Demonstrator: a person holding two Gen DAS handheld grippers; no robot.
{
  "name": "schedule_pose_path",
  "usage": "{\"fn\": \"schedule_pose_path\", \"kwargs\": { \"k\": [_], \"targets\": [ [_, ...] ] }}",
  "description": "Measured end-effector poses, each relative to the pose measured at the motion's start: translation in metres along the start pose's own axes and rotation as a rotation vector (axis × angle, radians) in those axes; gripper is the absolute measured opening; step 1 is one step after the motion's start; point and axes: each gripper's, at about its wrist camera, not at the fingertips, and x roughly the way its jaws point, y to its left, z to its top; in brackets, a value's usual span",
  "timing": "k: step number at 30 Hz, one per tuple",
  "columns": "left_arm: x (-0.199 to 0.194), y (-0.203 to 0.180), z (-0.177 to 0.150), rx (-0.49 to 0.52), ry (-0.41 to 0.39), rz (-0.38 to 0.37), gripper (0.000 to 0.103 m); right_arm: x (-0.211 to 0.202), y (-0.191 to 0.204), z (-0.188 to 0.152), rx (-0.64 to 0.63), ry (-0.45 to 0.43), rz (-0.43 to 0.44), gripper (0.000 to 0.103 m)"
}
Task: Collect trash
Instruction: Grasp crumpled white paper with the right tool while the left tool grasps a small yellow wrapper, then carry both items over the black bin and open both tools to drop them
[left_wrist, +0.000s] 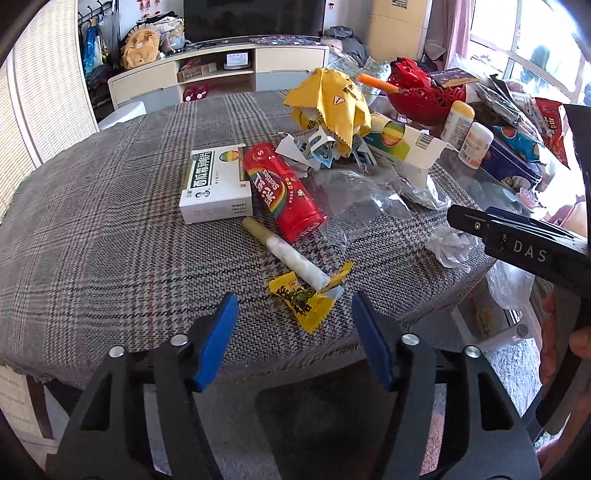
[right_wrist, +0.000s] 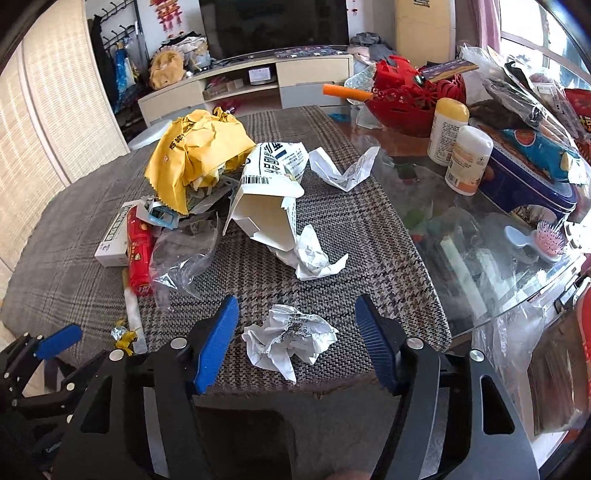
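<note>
The worktop (left_wrist: 92, 192) is covered with a checked cloth, and the trash is spread over its middle and its near edge. The biggest heap, a yellow crumpled cloth (right_wrist: 199, 155) over paper scraps, lies far from both grippers, with a torn white carton (right_wrist: 266, 199) beside it. Closer, a red candy tube (left_wrist: 282, 192) lies with its long axis running from far-left to near-right, touching a white box (left_wrist: 216, 184).

The right gripper (right_wrist: 295, 339) has its jaws partly open and empty. A crumpled paper ball (right_wrist: 290, 336) sits directly between the blue pads, near the worktop edge, not yet pressed. I judge this hand is the nearer one for it, and closing would catch it.

The left gripper (left_wrist: 293, 339) is also half open and holds nothing. A yellow candy wrapper (left_wrist: 308, 299) lies just ahead of its fingertips, slightly right of centre, with a white stick (left_wrist: 284, 254) resting on it.
</note>
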Motion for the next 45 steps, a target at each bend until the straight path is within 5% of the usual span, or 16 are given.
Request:
{"fn": "schedule_pose_path", "kwargs": {
  "k": [8, 16, 22, 32, 45],
  "targets": [
    [0.024, 0.002, 0.001, -0.006, 0.032, 0.005, 0.05, 0.012, 0.0, 0.0, 0.001, 0.001, 0.006, 0.065],
    [0.034, 0.006, 0.0, -0.013, 0.04, 0.006, 0.038, 0.022, -0.005, -0.006, -0.001, 0.025, 0.003, 0.043],
    [0.034, 0.012, 0.001, -0.021, 0.038, 0.014, 0.022, 0.028, -0.001, -0.013, -0.025, 0.034, -0.007, 0.036],
    [0.029, 0.019, -0.005, -0.01, 0.027, 0.009, 0.019, 0.023, 0.0, -0.02, -0.055, 0.029, -0.032, 0.027],
    [-0.03, 0.01, -0.053, -0.05, 0.008, -0.021, 0.018, -0.054, 0.031, -0.061, -0.089, 0.006, 0.085, 0.026]
  ]
}}
